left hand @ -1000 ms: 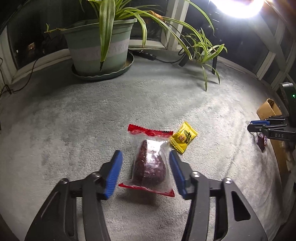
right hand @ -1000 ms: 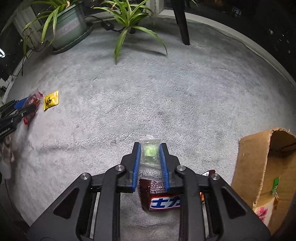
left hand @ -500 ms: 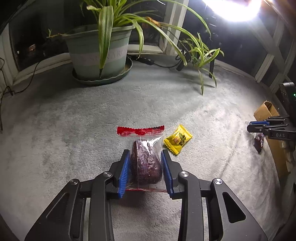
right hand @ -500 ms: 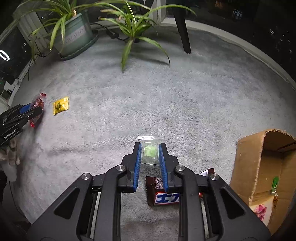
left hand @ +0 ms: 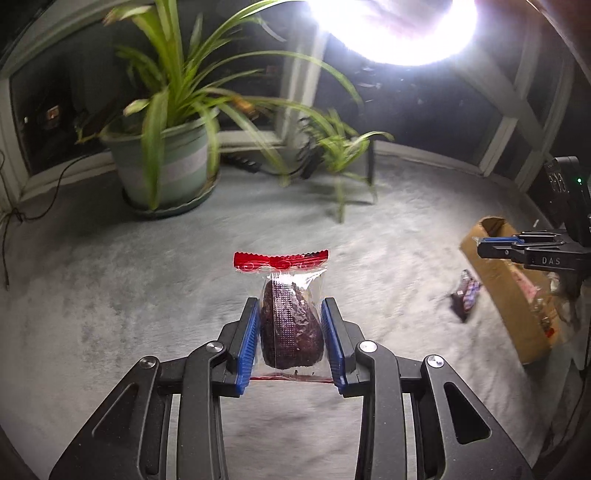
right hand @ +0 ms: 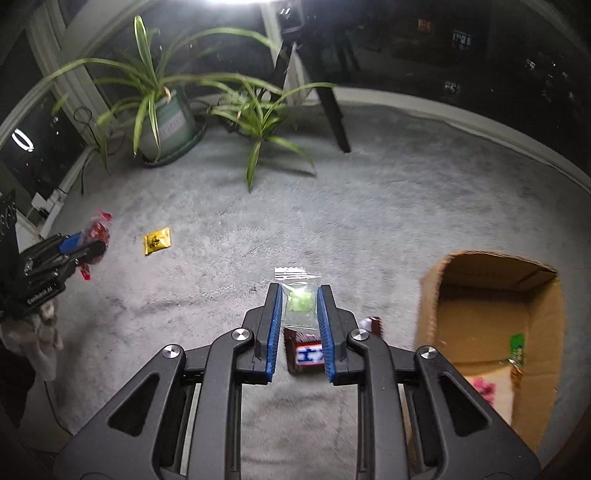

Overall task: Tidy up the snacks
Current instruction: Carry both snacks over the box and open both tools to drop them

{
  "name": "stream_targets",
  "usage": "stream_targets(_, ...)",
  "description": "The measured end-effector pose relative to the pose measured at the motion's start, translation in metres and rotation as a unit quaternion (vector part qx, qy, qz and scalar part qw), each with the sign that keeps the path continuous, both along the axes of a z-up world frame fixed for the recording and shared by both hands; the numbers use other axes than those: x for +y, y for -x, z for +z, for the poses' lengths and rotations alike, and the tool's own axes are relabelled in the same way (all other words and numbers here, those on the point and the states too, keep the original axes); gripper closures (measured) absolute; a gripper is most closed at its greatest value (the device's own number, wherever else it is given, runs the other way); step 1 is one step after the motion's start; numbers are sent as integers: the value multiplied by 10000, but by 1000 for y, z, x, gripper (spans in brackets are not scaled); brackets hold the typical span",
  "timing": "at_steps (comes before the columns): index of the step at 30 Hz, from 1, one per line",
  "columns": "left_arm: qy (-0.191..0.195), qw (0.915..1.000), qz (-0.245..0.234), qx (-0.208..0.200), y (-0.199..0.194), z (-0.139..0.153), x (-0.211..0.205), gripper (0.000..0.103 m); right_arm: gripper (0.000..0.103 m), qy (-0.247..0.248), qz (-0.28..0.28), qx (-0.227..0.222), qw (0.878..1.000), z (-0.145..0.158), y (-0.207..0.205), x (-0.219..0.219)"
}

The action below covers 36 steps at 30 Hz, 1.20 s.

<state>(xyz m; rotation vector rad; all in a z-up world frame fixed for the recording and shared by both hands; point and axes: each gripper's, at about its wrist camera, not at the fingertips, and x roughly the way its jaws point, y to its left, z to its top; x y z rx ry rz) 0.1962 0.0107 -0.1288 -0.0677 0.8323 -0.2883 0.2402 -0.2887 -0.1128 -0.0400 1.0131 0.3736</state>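
Observation:
My left gripper point(left hand: 290, 314) is shut on a clear packet with red ends holding a dark brown snack point(left hand: 290, 325), lifted above the grey carpet. It shows at the left of the right wrist view point(right hand: 94, 236). My right gripper point(right hand: 298, 295) is shut on a small clear packet with a green sweet point(right hand: 300, 299), held above the carpet. A brown bar with a blue-white label point(right hand: 308, 356) lies below it, also seen in the left wrist view point(left hand: 467, 293). A yellow sweet packet point(right hand: 157, 240) lies on the carpet. An open cardboard box point(right hand: 491, 332) stands at the right.
A large potted plant point(left hand: 168, 162) and a smaller plant point(left hand: 338, 147) stand at the back by the window. A black tripod leg point(right hand: 332, 110) stands behind. The box holds several snack packets point(right hand: 515, 349). A bright lamp point(left hand: 395, 26) glares above.
My left gripper closed on the brown snack packet and lifted it off the carpet, swinging towards the box. My right gripper rose with the green sweet packet held.

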Motion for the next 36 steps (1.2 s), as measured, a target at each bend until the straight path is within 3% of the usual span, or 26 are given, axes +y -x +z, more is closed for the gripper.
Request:
stream_targets(17, 184, 9952, -918, -294, 28, 31, -126, 71, 83, -218, -617, -364, 9972, 38, 64, -108)
stream_targets(36, 290, 9835, -1743, -385, 24, 43, -266, 71, 83, -268, -1263, -344, 9910, 22, 107, -206)
